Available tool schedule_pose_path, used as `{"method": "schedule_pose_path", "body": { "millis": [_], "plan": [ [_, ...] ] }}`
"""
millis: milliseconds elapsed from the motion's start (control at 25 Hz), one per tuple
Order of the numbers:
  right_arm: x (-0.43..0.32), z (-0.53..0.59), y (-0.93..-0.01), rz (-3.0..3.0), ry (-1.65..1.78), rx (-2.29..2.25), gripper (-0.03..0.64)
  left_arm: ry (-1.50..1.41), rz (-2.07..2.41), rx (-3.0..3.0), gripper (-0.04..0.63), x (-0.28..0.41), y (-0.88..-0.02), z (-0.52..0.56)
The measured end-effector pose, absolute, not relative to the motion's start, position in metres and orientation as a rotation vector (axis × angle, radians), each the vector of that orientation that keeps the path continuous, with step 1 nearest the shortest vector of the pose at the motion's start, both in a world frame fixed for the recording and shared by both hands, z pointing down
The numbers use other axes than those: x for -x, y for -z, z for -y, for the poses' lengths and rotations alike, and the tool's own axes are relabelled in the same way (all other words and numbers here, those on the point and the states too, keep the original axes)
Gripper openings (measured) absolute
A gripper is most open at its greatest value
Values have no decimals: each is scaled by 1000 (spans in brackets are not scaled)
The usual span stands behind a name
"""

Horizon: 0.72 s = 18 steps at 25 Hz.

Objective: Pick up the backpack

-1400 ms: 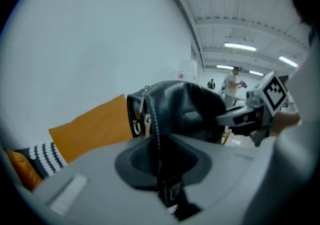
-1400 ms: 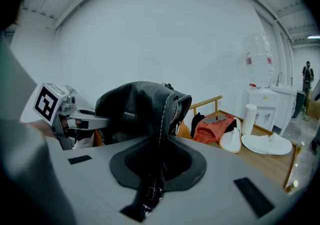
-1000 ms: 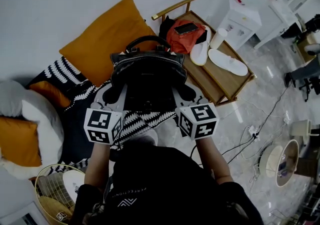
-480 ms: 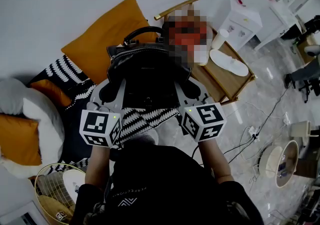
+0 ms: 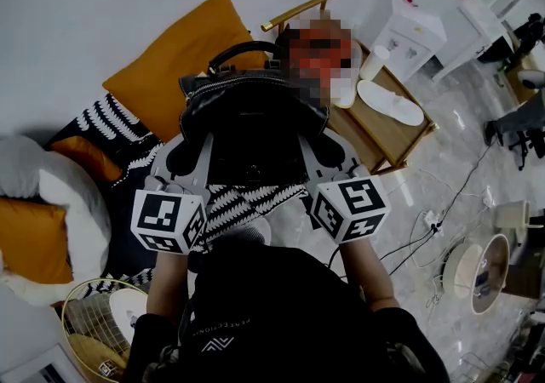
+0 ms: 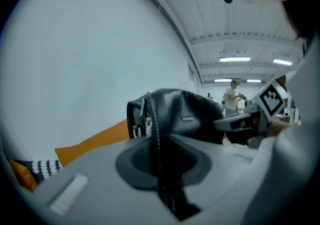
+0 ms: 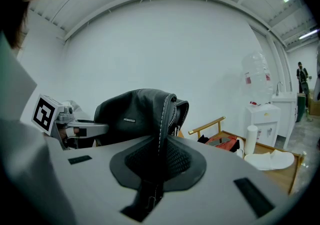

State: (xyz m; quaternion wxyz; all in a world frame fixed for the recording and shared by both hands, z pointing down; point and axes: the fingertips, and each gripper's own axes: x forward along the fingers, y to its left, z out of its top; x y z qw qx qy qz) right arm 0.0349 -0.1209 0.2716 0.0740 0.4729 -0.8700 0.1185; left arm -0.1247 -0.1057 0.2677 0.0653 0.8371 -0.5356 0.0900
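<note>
1. Left gripper point(image 6: 157, 161): I see its jaws clenched on a thin black edge of the backpack point(image 6: 185, 114), which runs straight down into the pinch.
2. Right gripper point(image 7: 159, 161): same story, jaws clamped on a black edge with white stitching on the backpack's other side.
3. In the head view, the left gripper point(image 5: 189, 124) grips the backpack's left side and the right gripper point(image 5: 319, 128) its right. Both point away from me, with a marker cube point(image 5: 166, 220) at the near end of each.
4. The backpack point(image 5: 251, 130) is black and shiny, held up between the two grippers in front of me, with its carry handle point(image 5: 247, 54) arching on the far side.
5. Below it lies a black-and-white patterned throw point(image 5: 247, 201).
6. An orange cushion point(image 5: 179, 62) leans against the wall just behind and left of the backpack.
7. A wooden rack point(image 5: 383, 139) stands to the right, with white slippers point(image 5: 387, 105) on it; a blur patch covers part of it.
8. A white cabinet point(image 5: 413, 32) stands further right by the wall.
9. A wire basket point(image 5: 89, 322) sits near my left side.
10. Cables point(image 5: 426, 224) trail on the floor at right.
</note>
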Motion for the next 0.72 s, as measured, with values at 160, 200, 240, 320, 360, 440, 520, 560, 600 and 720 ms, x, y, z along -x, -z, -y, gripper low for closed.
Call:
{"method": "schedule_pose_path", "body": {
  "millis": [160,200,240,320,360,440,520,560,600,720],
  "plan": [
    [-35,120,-272,2606,-365,-1423,32,-269,1613,-2515,44,125,-269,104],
    [-34,120,-273,2604,-369,-1425,32,-269,1613,-2512,44,125,-270,104],
    [-34,120,-274,2603,-373,-1427,32,-269,1612,-2509,44,125,-271,103],
    [-34,121,-275,2601,-381,-1429,32,-268,1611,-2502,44,126,-273,103],
    [-34,121,-276,2601,-384,-1429,32,-269,1610,-2498,44,126,-274,104],
    [-33,121,-278,2599,-391,-1429,32,-273,1612,-2491,44,126,-276,103],
    [-33,120,-281,2595,-402,-1431,32,-281,1616,-2488,44,127,-277,103],
    [-33,120,-282,2593,-407,-1434,32,-285,1617,-2487,44,126,-278,103],
    [-34,120,-283,2590,-413,-1436,32,-288,1616,-2486,44,126,-279,103],
    [-35,121,-286,2583,-425,-1442,32,-294,1612,-2481,44,125,-282,104]
  ]
}}
